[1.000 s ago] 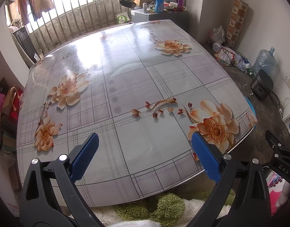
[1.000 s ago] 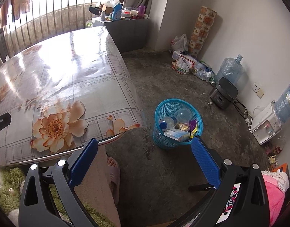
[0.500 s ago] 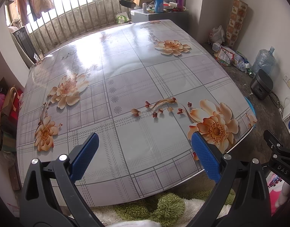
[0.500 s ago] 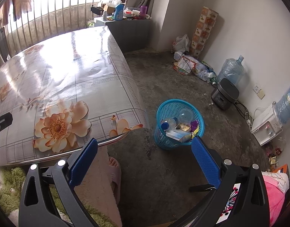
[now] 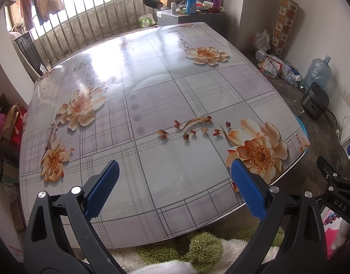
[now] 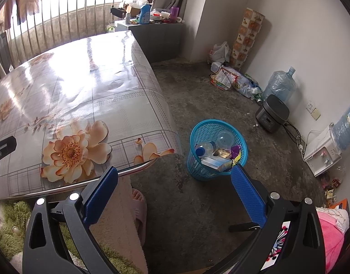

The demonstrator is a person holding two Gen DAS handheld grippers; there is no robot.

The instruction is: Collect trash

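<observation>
Both grippers, left (image 5: 175,188) and right (image 6: 175,193), gape with nothing held; the blue basket (image 6: 198,134) on the floor holds trash beside the table (image 6: 129,105).

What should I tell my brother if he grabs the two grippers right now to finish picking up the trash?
Left gripper: open, holding nothing, over the near edge of the flowered table.
Right gripper: open, holding nothing, over the floor by the table's corner.
Blue basket: on the floor beside the table, already holding a bottle, a box and wrappers.
Done: no trash shows on the tabletop.
Left: maybe the wrappers and bags by the far wall, if those count as trash.
</observation>
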